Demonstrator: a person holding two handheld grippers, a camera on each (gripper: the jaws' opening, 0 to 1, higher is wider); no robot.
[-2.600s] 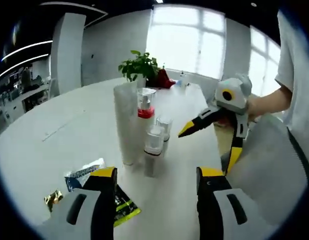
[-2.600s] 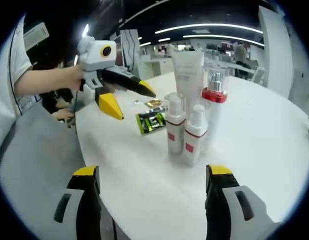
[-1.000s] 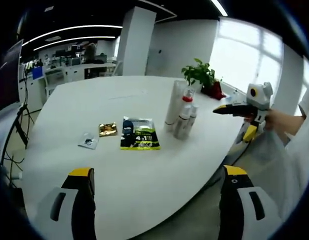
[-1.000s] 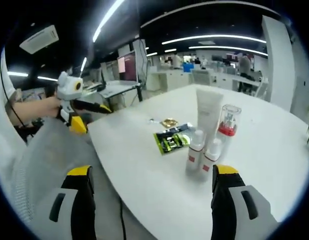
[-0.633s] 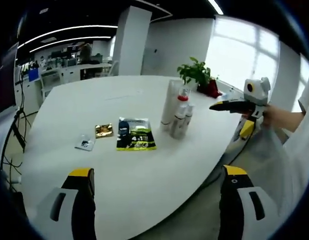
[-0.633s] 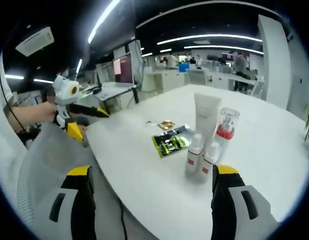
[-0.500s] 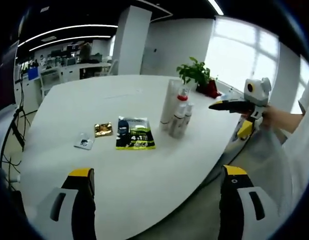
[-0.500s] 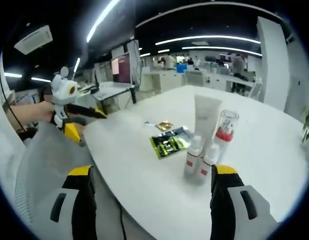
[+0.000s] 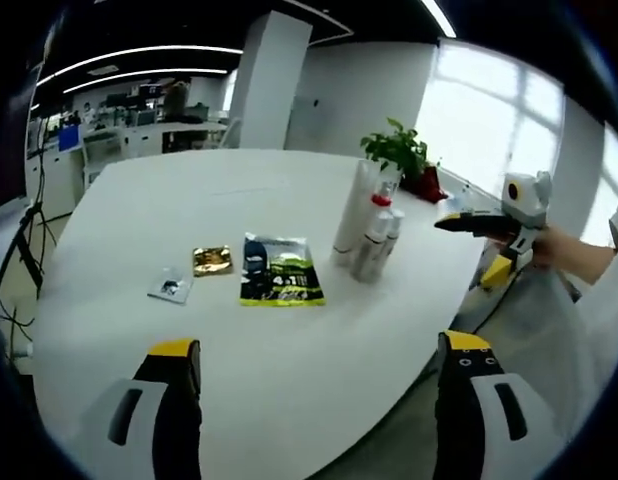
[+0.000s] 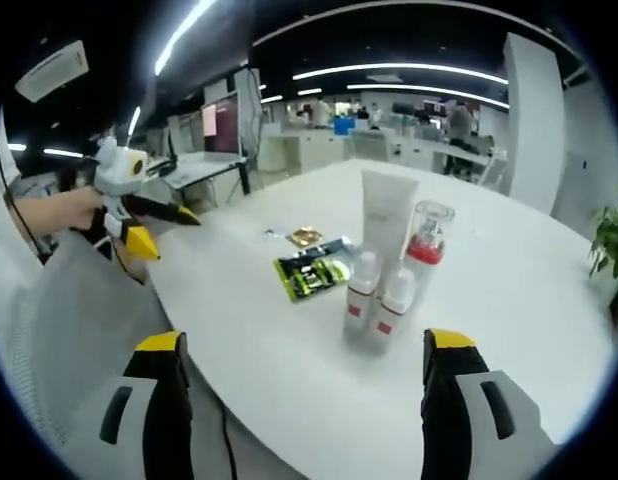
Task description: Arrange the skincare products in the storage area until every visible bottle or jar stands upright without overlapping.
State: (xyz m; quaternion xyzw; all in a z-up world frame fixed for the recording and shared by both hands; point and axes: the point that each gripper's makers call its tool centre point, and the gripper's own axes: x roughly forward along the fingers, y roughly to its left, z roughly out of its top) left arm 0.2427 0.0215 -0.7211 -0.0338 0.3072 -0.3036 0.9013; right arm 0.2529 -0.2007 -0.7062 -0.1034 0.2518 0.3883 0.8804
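On white table (image 10: 509, 300), four upright skincare bottles (image 10: 384, 270); both claws spread, empty.

left claw (image 9: 311, 410) | drawn back off bottles (image 9: 373, 232) | right claw (image 10: 299, 400) likewise

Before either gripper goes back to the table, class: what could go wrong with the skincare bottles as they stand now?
1. The white tube, pump bottle and two small bottles stand packed together; a jaw reaching for one could well topple its neighbours.
2. The tall tube looks easiest to tip.
3. The green sachet lies just beside the group, so an approach from that side could drag it.
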